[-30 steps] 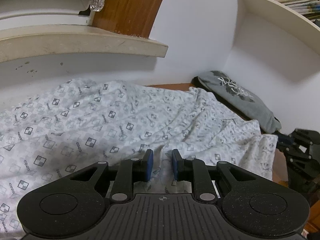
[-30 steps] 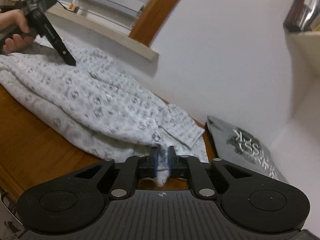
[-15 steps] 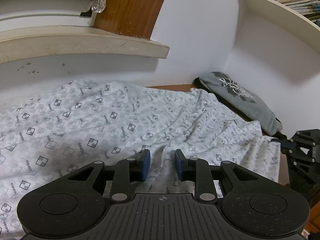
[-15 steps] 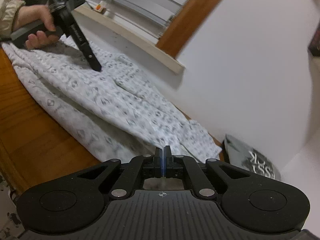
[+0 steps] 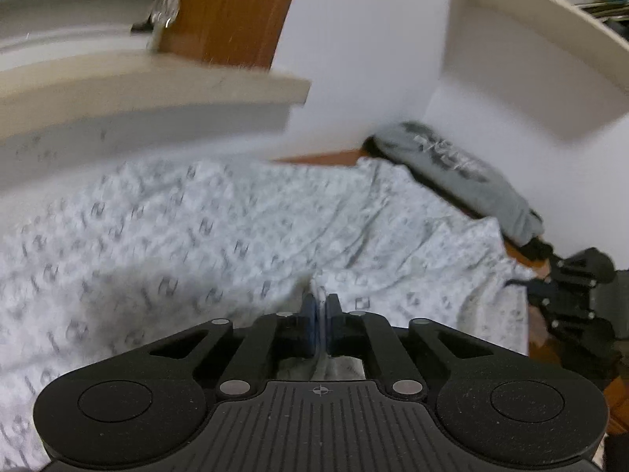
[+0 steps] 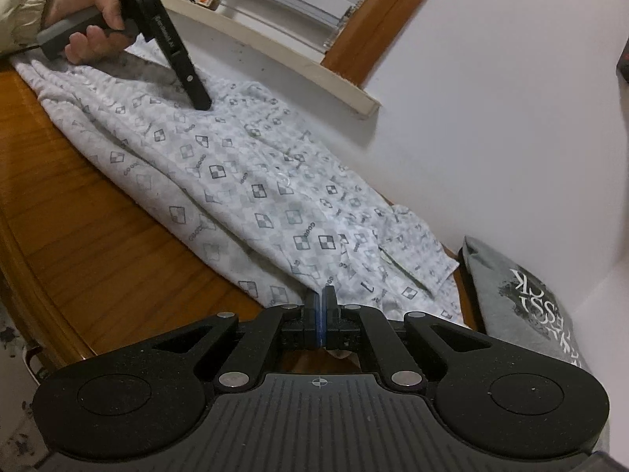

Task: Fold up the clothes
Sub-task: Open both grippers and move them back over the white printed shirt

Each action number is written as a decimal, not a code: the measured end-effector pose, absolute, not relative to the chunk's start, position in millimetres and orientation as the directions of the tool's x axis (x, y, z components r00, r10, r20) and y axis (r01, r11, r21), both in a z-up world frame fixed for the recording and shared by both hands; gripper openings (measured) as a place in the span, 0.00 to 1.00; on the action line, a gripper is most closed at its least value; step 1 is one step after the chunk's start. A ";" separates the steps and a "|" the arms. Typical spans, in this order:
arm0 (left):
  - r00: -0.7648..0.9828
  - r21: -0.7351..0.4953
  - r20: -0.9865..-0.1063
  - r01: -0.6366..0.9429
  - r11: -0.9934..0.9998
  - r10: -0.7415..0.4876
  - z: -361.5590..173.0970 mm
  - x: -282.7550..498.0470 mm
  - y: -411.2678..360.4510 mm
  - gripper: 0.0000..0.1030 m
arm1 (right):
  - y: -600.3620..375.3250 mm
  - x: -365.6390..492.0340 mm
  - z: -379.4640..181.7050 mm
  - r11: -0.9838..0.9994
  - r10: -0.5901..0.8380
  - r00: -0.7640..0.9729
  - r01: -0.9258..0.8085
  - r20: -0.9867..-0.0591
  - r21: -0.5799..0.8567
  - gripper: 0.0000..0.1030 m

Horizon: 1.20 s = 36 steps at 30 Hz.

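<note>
Cloth: white cotton garment printed with grey checked diamonds (image 6: 251,173), lying spread and rumpled along the brown wooden tabletop (image 6: 78,236), from the left gripper's tips across to just ahead of the right jaws.
Left gripper: left gripper (image 5: 319,306) has its blue pads pressed onto a thin raised ridge of the garment (image 5: 220,236); a sliver of white fabric stands up between them. The left wrist view is motion-blurred, so little more can be read there.
Left hand: person's hand (image 6: 88,11) wraps the grey handle, far ahead and to the left of the right jaws, the tool's tip pressing down on the cloth.
Right gripper: right gripper (image 6: 322,306) has pads pressed together; the garment's near edge meets them, but whether cloth is caught between them I cannot tell.
Neighbour: folded grey sweatshirt with a white and black print (image 6: 523,299), just right of the right jaws, against the white wall (image 6: 491,118).
Handling, as I judge it: light, limp, thin fabric that will sag and crease rather than hold shape; not fragile, somewhat slidy on polished wood.
Where to grip: by a hem or corner, pinching one layer near the edge, both ends kept taut so the fold lies flat.
</note>
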<state>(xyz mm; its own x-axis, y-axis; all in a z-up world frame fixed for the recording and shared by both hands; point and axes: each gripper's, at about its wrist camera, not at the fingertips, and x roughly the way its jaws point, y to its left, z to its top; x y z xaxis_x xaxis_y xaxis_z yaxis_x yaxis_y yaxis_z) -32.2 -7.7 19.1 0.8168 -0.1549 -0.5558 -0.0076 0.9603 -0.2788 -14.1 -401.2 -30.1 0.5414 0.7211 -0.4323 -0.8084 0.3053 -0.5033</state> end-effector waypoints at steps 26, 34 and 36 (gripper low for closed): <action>0.864 -0.219 -0.494 -0.232 0.948 0.097 55.2 -99.1 32.2 0.72 | -410.7 4.5 13.1 0.423 0.830 0.427 -0.901 -0.359 -0.093 0.31; 0.828 -0.142 -0.491 -0.384 0.912 0.272 72.1 -179.6 65.1 0.77 | -348.3 -0.6 5.9 0.391 0.836 0.405 -0.913 -0.370 -0.116 0.19; 0.813 -0.137 -0.499 -0.417 0.899 0.301 69.5 -200.2 74.7 0.78 | -345.7 2.9 4.4 0.395 0.835 0.402 -0.913 -0.375 -0.099 0.21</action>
<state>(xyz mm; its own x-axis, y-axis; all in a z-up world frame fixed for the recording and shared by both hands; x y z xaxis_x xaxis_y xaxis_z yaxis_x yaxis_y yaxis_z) -200.2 74.7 69.5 0.8128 0.3009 -0.4989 -0.4168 0.8986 -0.1371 2.9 -345.7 4.4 0.4017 0.8353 -0.3755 -0.9134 0.3948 -0.0990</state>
